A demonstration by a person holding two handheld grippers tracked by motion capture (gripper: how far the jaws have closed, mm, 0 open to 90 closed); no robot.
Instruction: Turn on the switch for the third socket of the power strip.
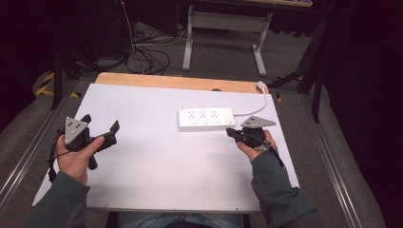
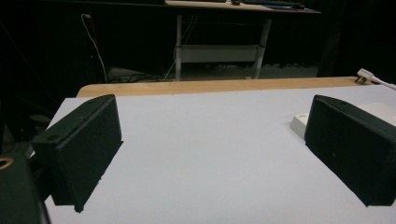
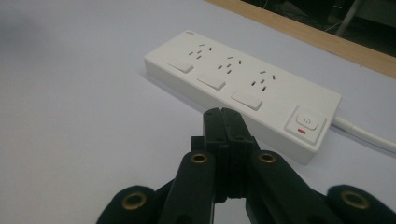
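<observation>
Power strip [image 3: 243,88]: smooth white plastic, slight sheen. Tabletop [image 1: 157,156]: matt white, wood far edge. Gripper jaws: matt black.

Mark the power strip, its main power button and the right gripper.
power strip [image 1: 206,118], high view, middle of its top face.
main power button [image 3: 306,122], right gripper view, centre of the button.
right gripper [image 3: 225,116], right gripper view, tip of the shut jaws.
</observation>
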